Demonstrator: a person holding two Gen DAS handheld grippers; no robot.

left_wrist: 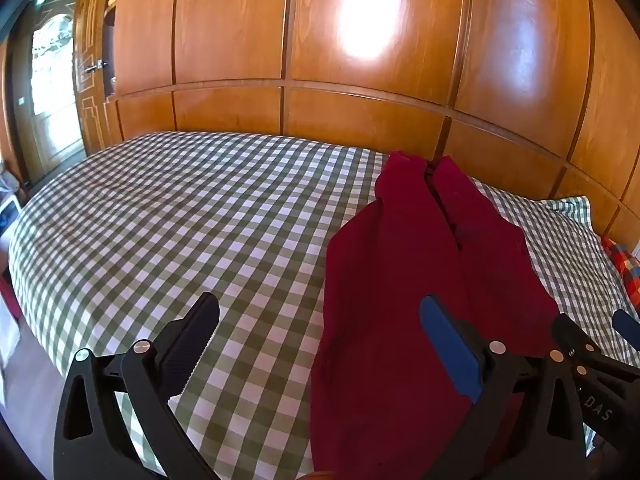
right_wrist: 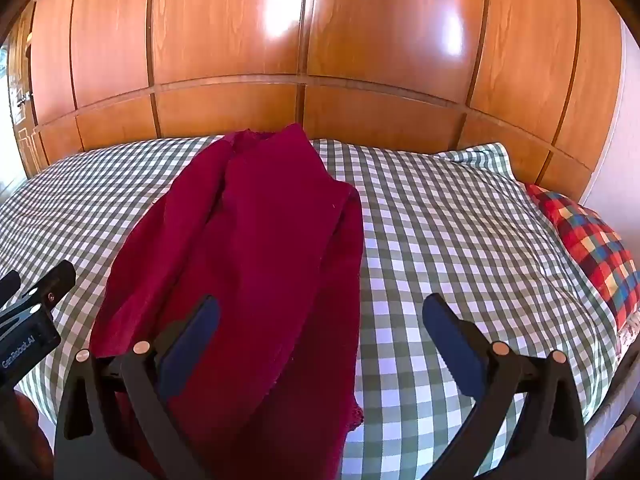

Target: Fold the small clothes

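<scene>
A dark red garment (right_wrist: 256, 264) lies lengthwise on the bed (left_wrist: 160, 216), on the green-and-white checked sheet, its two long sides folded inward so they meet along a seam down the middle. The left gripper (left_wrist: 320, 344) hovers over the near end with its fingers spread wide and nothing between them: the blue-padded finger (left_wrist: 452, 352) is above the red cloth, the other finger (left_wrist: 188, 348) out over bare sheet to the left. The right gripper (right_wrist: 320, 344) is likewise released and holding nothing, its left finger (right_wrist: 192, 344) above the garment and its right finger (right_wrist: 456, 348) over the sheet beyond the cloth's edge. Past that right finger a red, blue and yellow checked pillow (right_wrist: 592, 248) sits at the bed's side. Wooden panelling (right_wrist: 320, 40) rises behind the far edge.
</scene>
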